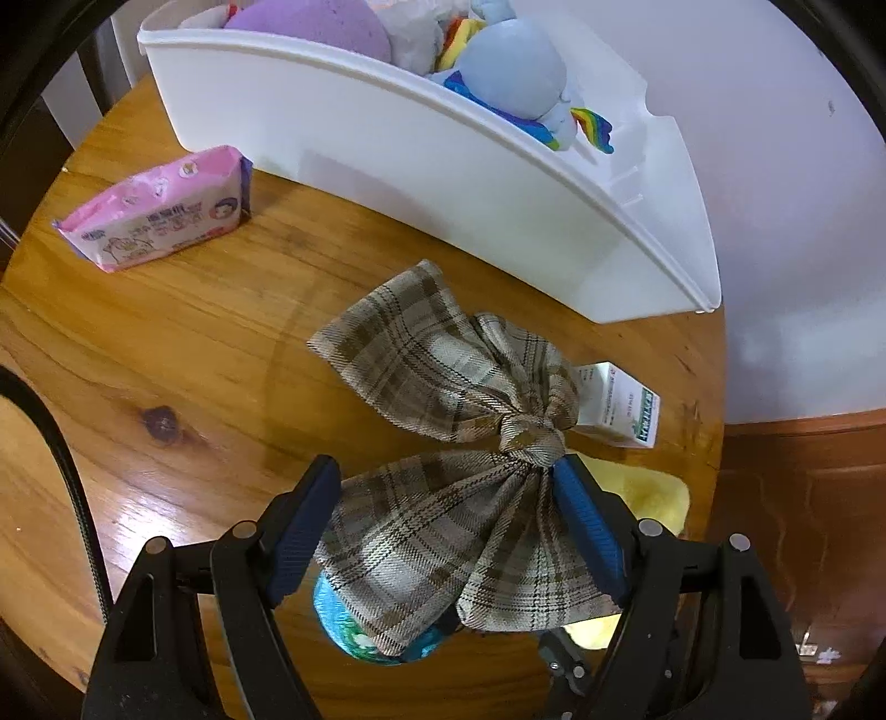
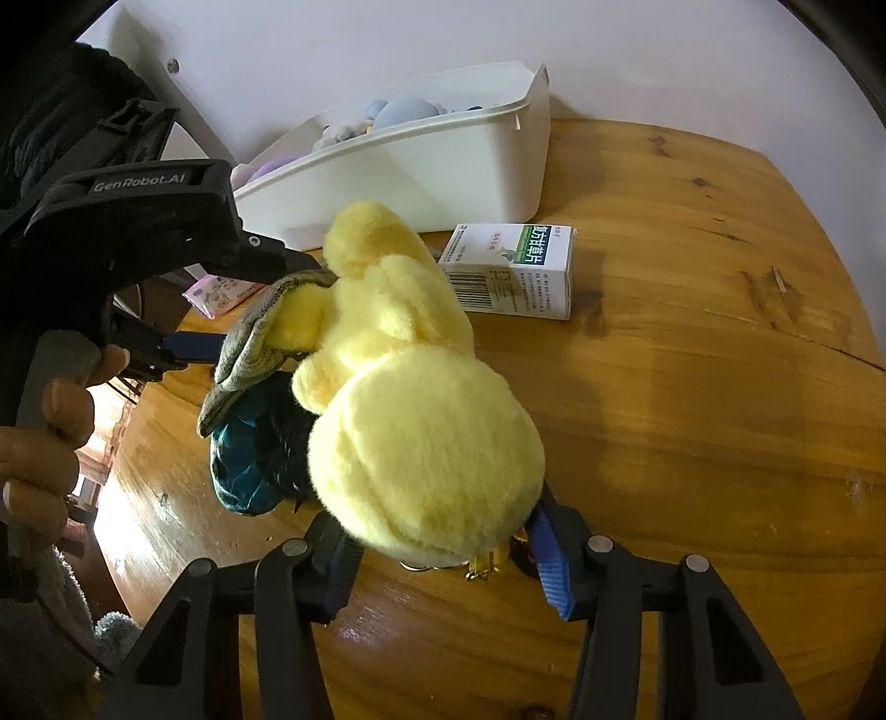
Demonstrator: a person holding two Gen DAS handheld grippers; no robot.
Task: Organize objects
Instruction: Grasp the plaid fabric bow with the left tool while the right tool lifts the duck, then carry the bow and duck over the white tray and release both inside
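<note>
A brown plaid cloth bow (image 1: 443,376) lies on the round wooden table (image 1: 166,360). My left gripper (image 1: 443,515) is shut on its near wing, a blue pad against each side of the fabric. In the right wrist view the left gripper (image 2: 249,304) clamps the plaid bow (image 2: 249,338) next to a yellow plush toy (image 2: 410,399). My right gripper (image 2: 443,559) is shut on that plush's round near end. A shiny teal item (image 1: 360,626) sits partly hidden under the bow. The yellow plush (image 1: 648,493) peeks out behind my left gripper's right finger.
A white bin (image 1: 387,144) at the back holds a blue rainbow plush (image 1: 515,72) and a purple one (image 1: 315,27). A pink tissue pack (image 1: 160,210) lies left of it. A white-and-green box (image 2: 515,271) sits beyond the yellow plush. A hand (image 2: 44,443) grips the left handle.
</note>
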